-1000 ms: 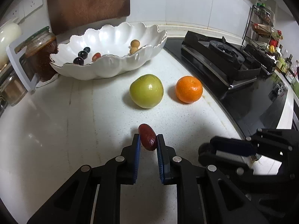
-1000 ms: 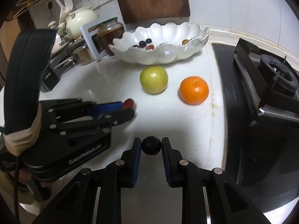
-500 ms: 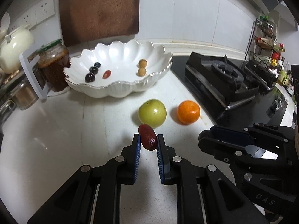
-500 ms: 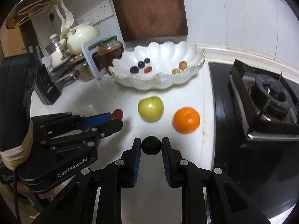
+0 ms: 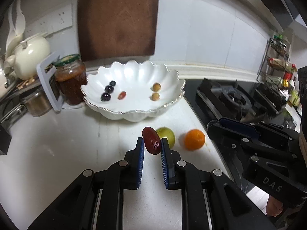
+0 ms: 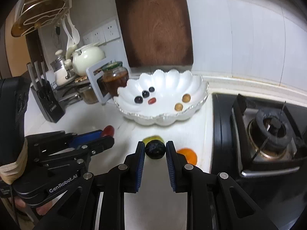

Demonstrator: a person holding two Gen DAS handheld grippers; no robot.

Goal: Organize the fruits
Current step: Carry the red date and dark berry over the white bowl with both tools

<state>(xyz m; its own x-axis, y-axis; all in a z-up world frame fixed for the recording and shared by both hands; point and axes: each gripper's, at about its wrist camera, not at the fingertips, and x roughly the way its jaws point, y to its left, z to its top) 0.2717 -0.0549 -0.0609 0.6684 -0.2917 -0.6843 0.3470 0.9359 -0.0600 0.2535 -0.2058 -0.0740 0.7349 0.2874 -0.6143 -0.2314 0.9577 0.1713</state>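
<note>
A home kitchen, seen from just above a white speckled countertop (image 5: 57, 153). A black gas stove (image 6: 268, 132) with a round burner is set into the counter on the right. A dark wooden cutting board (image 5: 117, 19) leans upright against the white tiled wall, beside a row of wall sockets (image 6: 103, 33). Along the left edge sit everyday cooking things — a cream teapot (image 6: 87, 58), a jar of reddish-brown preserve (image 5: 70, 78) with a green lid, and a black knife block (image 6: 47, 97). A white scalloped fruit bowl (image 5: 134, 113) stands on the counter, and a wire spice rack (image 5: 278, 65) stands in the far right corner.
</note>
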